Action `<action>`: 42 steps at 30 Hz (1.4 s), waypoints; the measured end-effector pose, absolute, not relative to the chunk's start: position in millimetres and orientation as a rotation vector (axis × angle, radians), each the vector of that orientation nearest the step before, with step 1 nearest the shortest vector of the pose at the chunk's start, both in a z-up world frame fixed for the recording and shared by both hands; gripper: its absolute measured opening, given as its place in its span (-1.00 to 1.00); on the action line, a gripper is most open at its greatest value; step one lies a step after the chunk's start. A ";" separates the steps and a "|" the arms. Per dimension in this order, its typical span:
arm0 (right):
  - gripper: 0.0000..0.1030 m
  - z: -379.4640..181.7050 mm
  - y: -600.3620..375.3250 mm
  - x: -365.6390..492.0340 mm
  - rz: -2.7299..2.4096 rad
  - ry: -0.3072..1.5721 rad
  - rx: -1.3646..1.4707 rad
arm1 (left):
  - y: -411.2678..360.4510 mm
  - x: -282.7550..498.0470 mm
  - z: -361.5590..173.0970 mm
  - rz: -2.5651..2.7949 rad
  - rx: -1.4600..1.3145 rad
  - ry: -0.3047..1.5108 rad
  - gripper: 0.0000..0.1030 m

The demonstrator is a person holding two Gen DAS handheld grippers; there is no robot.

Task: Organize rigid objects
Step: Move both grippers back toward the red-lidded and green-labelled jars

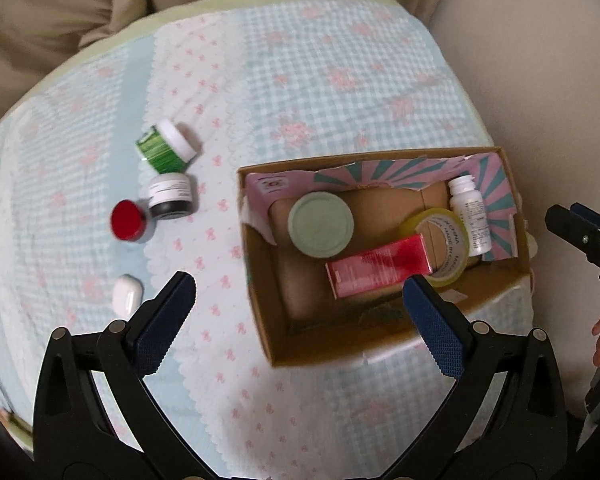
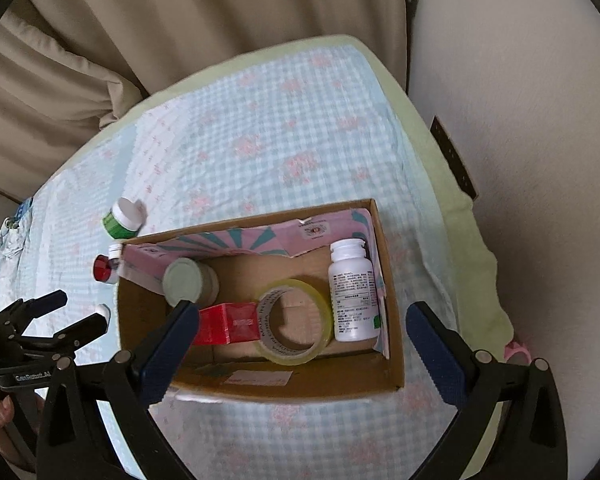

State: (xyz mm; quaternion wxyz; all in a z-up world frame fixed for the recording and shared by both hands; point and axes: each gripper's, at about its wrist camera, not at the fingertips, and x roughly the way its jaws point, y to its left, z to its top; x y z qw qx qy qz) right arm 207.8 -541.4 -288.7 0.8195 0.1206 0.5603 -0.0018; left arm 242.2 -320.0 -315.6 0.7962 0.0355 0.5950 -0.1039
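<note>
An open cardboard box holds a pale green-lidded jar, a red carton, a tape roll and a white bottle. Left of the box lie a green-labelled jar, a black jar, a red-capped jar and a white case. My left gripper is open and empty above the box's near left edge. My right gripper is open and empty over the box.
A blue gingham cloth with pink flowers covers the table. Beige curtains hang behind. A pale wall stands to the right. The right gripper shows at the left wrist view's right edge; the left gripper shows at the right view's left edge.
</note>
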 end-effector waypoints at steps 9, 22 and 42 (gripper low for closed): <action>1.00 -230.9 -505.4 181.5 0.027 1.112 0.163 | -263.5 187.2 -258.9 -0.148 0.023 1.189 1.00; 1.00 -179.6 -397.7 150.5 0.079 1.039 0.098 | -134.9 134.2 -212.2 -0.061 -0.060 1.091 1.00; 1.00 -186.1 -221.7 182.7 0.025 1.069 0.238 | 1.9 184.2 -225.5 -0.324 0.102 1.065 1.00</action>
